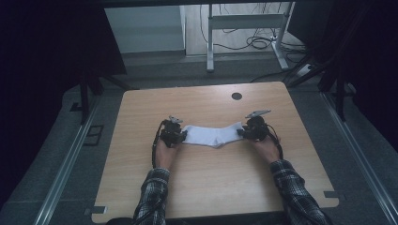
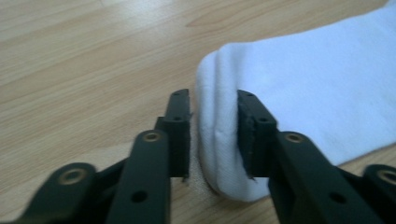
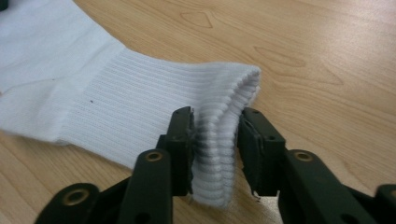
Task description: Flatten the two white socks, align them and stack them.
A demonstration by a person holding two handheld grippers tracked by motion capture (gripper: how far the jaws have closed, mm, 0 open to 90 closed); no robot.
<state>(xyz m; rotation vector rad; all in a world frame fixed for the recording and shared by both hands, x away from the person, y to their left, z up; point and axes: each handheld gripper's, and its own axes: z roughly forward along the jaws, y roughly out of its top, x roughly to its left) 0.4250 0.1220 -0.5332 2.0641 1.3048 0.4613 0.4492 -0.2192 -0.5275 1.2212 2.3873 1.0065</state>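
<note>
A white sock [image 1: 213, 135] lies stretched left to right across the middle of the wooden table [image 1: 141, 117]. My left gripper [image 1: 183, 135] is at the sock's left end. In the left gripper view its jaws [image 2: 214, 100] stand close together, pinching the rounded toe of the sock [image 2: 317, 84]. My right gripper [image 1: 242, 131] is at the sock's right end. In the right gripper view the ribbed cuff of the sock [image 3: 116, 88] rises between the narrow jaws of that gripper [image 3: 217, 114]. A hand holds each gripper, with plaid sleeves behind.
A dark round hole [image 1: 237, 96] sits in the tabletop near its far edge. Beyond the table stand a metal desk frame [image 1: 244, 21] and floor cables [image 1: 258, 42]. Aluminium rails [image 1: 70, 159] run along both sides of the table.
</note>
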